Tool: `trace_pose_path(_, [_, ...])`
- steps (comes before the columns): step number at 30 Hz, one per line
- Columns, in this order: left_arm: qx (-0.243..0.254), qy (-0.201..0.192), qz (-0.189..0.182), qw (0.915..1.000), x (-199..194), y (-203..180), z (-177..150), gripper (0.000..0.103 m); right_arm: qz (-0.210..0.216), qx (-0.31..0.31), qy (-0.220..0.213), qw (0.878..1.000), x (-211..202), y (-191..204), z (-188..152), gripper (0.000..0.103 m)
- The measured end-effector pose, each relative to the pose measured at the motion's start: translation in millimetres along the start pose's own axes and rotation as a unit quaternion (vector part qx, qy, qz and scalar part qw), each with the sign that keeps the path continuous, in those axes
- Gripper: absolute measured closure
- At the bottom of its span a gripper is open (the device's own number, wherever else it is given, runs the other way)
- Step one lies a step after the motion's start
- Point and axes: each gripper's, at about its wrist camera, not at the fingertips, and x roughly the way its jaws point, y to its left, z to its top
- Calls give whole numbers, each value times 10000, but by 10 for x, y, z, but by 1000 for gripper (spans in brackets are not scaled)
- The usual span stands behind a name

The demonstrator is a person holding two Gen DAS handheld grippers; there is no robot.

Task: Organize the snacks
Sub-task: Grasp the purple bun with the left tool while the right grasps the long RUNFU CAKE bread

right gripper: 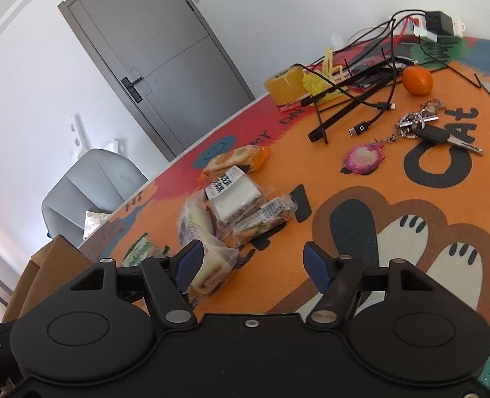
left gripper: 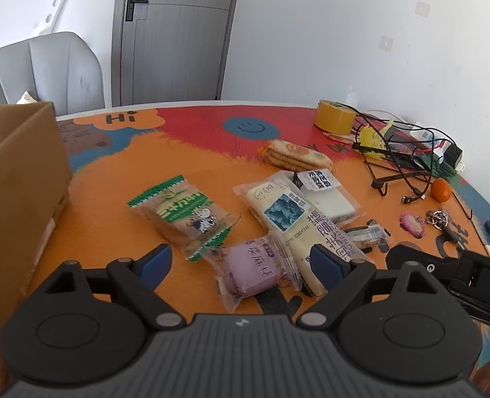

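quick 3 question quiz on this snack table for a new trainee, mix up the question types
1. True or false: the cardboard box stands at the left edge of the left wrist view.
2. Which snack lies between the open jaws of the left gripper? A) the purple mochi pack B) the green-edged biscuit pack C) the orange cracker pack
3. Fill in: the round fruit beside the cables, near the keys, is a small ____.

Key: 1 true; 2 A; 3 orange.
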Motion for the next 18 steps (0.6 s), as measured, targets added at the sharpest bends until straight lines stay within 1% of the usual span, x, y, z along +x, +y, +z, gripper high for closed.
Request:
trace_pose_path(2, [0,32,22,10000,49,-12,-10,14,3,16,23,10000,30,-16,6,36])
trace_pose_path(4, [-28,73,54,10000,91,-5,-20,19,15,26,46,10000,65,-17,12,36])
trace_pose_path(5, [-53,96,52,9999,114,0,-21,24,24,27,59,10000,83,-9,12,36])
trace_pose_path(6, [-82,130,61,9999,135,8,-23,32,37,19,72,10000,105,2,12,36])
trace_pose_path(7, [-113,151,41,9998,150,20,-25,35,53,8,87,9999,125,17,15,36])
trace_pose_path(8, [-127,125,18,9998,154,27,-26,41,73,-4,103,9999,149,33,15,36])
trace_pose_path(9, [-132,124,-15,9998,152,34,-26,54,91,-16,118,9999,175,53,16,36])
trace_pose_path(10, [-157,137,-94,9997,149,45,-24,62,110,-34,129,9999,198,72,19,36])
trace_pose_path(18, [-275,154,-127,9994,53,160,-30,66,232,-275,214,9991,396,301,18,36])
